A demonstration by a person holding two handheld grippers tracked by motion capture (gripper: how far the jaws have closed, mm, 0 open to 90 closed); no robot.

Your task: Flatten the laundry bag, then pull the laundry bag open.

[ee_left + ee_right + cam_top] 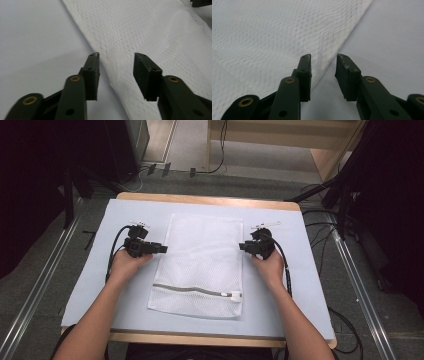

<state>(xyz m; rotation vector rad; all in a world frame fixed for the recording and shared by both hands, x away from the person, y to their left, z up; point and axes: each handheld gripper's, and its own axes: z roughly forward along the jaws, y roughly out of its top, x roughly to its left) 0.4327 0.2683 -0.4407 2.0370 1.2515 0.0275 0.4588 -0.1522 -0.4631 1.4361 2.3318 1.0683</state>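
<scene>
- Left gripper (pixel 116 75): jaws apart, nothing between them. The long side edge of the white mesh laundry bag (pixel 155 37) runs slantwise right ahead of the tips, entering the gap; the pale blue table cover (pixel 37 37) lies to the gripper's left.
- Right gripper (pixel 323 75): jaws apart, a little narrower, empty. The bag's (pixel 274 37) opposite side edge crosses in front of the gap; bare cover (pixel 392 37) lies off to its right.
- High view: the bag (pixel 202 255) lies flat between the two grippers, the left gripper (pixel 162 248) and right gripper (pixel 241 246) each at a long edge about mid-length, pointing inward at one another.
- Nearer the person than both grippers: the bag's zipper (pixel 195 290) runs across it, its pull at the right-gripper end.
- Handling, judged: thin, light, limp mesh. It will sag and fold when lifted, and the weave may snag. Best hold is the hemmed side edge, pinched through all layers, both sides together to keep it spread.
- Pose: left hand (pixel 127 265) and right hand (pixel 270 267) low behind the grippers, forearms angled inward, symmetric.
</scene>
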